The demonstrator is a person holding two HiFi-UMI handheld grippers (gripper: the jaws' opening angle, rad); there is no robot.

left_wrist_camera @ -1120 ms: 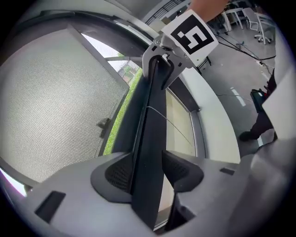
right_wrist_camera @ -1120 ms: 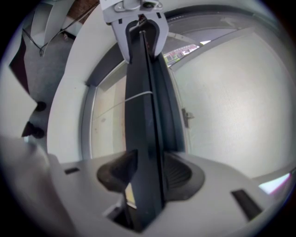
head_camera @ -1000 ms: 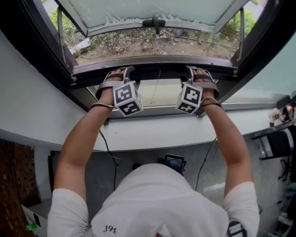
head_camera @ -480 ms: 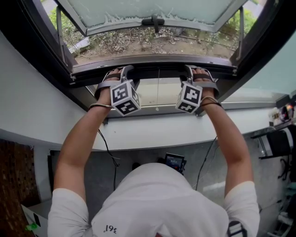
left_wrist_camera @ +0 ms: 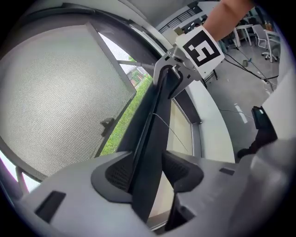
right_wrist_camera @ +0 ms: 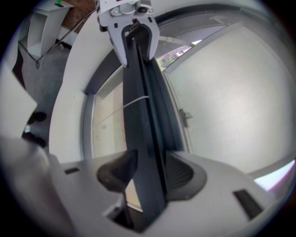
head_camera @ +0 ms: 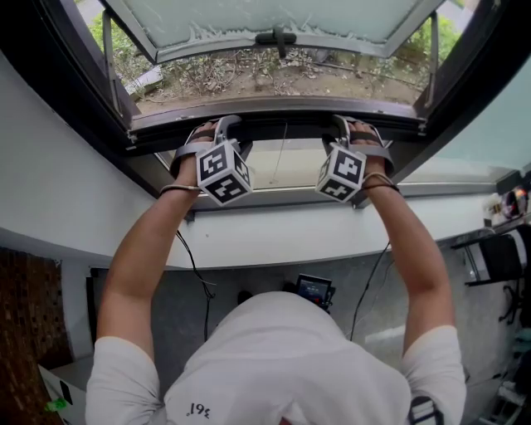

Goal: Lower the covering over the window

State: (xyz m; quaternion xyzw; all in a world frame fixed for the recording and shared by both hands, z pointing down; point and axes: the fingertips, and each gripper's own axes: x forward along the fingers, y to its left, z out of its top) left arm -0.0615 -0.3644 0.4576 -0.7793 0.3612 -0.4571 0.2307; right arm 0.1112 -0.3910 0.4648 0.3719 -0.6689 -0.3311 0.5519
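Note:
A dark bar (head_camera: 282,116), the bottom rail of the window covering, runs across the window opening. My left gripper (head_camera: 217,127) is shut on its left part and my right gripper (head_camera: 349,126) is shut on its right part. In the left gripper view the bar (left_wrist_camera: 155,120) is clamped between the left gripper (left_wrist_camera: 148,172) pads and leads away to the right gripper (left_wrist_camera: 172,76). The right gripper view has the bar (right_wrist_camera: 138,111) pinched in the right gripper (right_wrist_camera: 147,175), with the left gripper (right_wrist_camera: 132,32) at its far end. A thin cord (head_camera: 280,153) hangs from the bar's middle.
Beyond the bar the window sash (head_camera: 274,18) with a frosted pane stands pushed outward, its handle (head_camera: 276,39) at the lower edge. A dark frame (head_camera: 75,100) surrounds the opening. The white sill (head_camera: 274,232) lies below my hands; cables and a small device (head_camera: 313,290) are on the floor.
Both grippers keep their hold on the bar. The left gripper's marker cube has shifted slightly up and to the left; the bar has barely moved.

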